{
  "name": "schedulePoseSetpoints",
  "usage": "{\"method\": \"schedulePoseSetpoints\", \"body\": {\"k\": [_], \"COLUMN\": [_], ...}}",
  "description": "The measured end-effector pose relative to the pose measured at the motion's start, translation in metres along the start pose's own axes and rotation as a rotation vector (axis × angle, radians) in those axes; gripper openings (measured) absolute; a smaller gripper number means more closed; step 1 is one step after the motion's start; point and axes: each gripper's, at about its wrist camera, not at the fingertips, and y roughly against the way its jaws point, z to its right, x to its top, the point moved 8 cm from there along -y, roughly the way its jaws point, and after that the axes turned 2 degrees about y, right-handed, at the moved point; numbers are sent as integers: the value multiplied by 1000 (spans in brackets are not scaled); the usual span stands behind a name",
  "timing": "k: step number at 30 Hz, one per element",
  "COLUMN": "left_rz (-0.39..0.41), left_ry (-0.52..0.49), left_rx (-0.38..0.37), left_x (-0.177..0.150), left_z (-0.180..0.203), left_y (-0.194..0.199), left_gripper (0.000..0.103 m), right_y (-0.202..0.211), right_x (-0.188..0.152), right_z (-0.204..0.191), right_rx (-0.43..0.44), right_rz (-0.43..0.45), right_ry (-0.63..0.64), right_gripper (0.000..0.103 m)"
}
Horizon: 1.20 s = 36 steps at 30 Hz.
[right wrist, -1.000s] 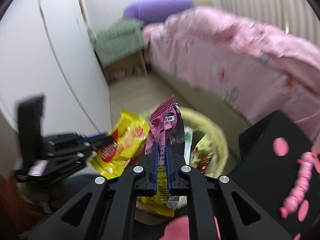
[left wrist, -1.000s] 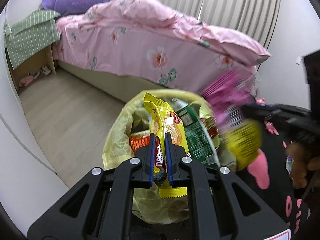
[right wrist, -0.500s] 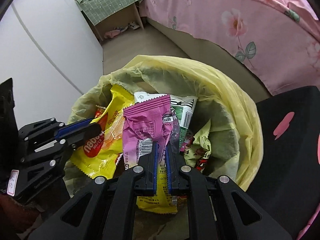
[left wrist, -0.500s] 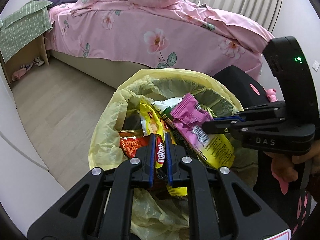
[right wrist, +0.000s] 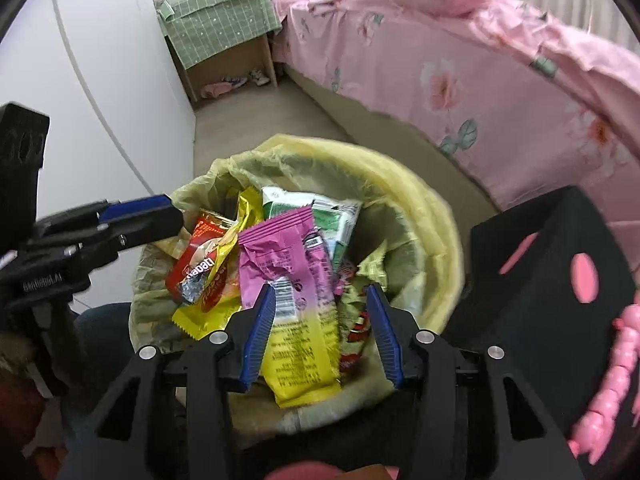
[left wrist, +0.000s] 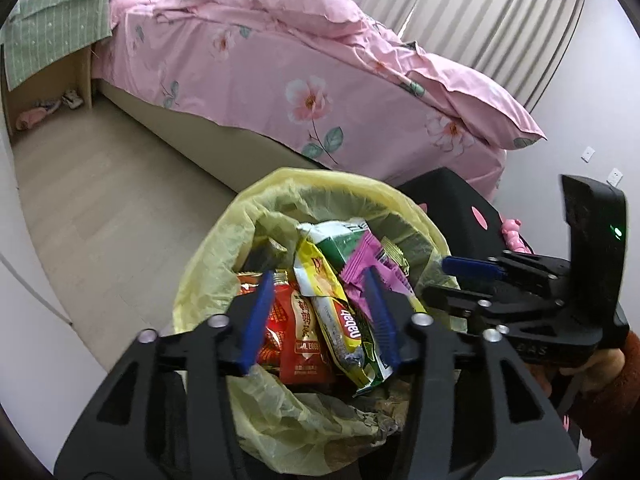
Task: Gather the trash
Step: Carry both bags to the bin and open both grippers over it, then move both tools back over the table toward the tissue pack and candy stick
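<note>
Trash fills a bin [left wrist: 224, 256] lined with a yellow bag [right wrist: 432, 216], which stands on the floor [left wrist: 120, 184] beside a bed [left wrist: 280, 80] under a pink floral cover. A black box [right wrist: 552, 280] with pink spots sits just beside the bin on the bed's side. A wooden nightstand [right wrist: 236, 56] draped with a green checked cloth [right wrist: 216, 12] stands at the head of the bed, well apart from the bin.

Inside the bag lies a heap of snack wrappers. A pink and yellow wrapper [right wrist: 292, 292] rests on top, near the middle, with a yellow wafer wrapper [left wrist: 332, 312] just beside it, a red packet [left wrist: 300, 340] next to that, and a green and white packet [right wrist: 320, 216] toward the far rim.

Both grippers point down into the bin. The left gripper [left wrist: 318, 316] has just been opening: its blue pads stand apart on either side of the yellow wafer wrapper and the red packet, pressing on neither. The right gripper [right wrist: 320, 328] has just been opening too; its pads flank the pink and yellow wrapper, which lies loose on the heap between them, and grip nothing. A hand [left wrist: 592, 364] in a rust sleeve holds the right gripper's handle.
</note>
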Motion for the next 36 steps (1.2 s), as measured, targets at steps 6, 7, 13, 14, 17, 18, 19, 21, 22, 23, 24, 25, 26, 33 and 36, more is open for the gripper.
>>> {"method": "schedulePoseSetpoints", "body": {"k": [6,7,13,14,17,18,19,21,22,23,24,25,26,33,36], "left_rz": [14,17,31,22,-31,-48,-71,-102,-113,-124,-137,-147,-156,-187,-185], "left_ry": [-15,-20,-90,-101,-98,-106,-132,-196,-218,-238,-255,-273,-293,-365,-362], "left_rx": [60,58,0,-17,-80,-96,-113,-132,-139,-147,-157,-165,-172,-152,-129], "left_x": [1,-1,-16,-22,-42,-49,-58,-75,-82,-89,-96,-102,-109,-130,-129], "left_z": [21,27,93,105,140,150,165,193,204,215,225,236,245,270,266], "left_y": [22,26,42,42,37,34,31,26,24,23,21,20,19,15,15], "left_gripper": [59,61,62,62,69,69,69,69,69,69,69,69,69,69,69], "right_y": [72,84,163,175,208,219,227,243,246,249,248,248,248,221,210], "right_x": [-17,-22,-84,-97,-132,-146,-158,-188,-201,-218,-227,-236,-247,-276,-273], "right_z": [11,16,62,70,90,99,107,125,132,138,140,141,140,112,108], "right_rx": [-27,-35,-167,-197,-268,-293,-314,-341,-347,-349,-347,-341,-334,-221,-198], "right_rz": [118,135,208,218,241,249,254,257,251,238,228,220,216,179,185], "right_ry": [-24,-31,-102,-116,-166,-194,-222,-291,-318,-353,-371,-384,-394,-360,-332], "right_gripper": [45,45,46,46,46,46,46,46,46,46,46,46,46,47,46]}}
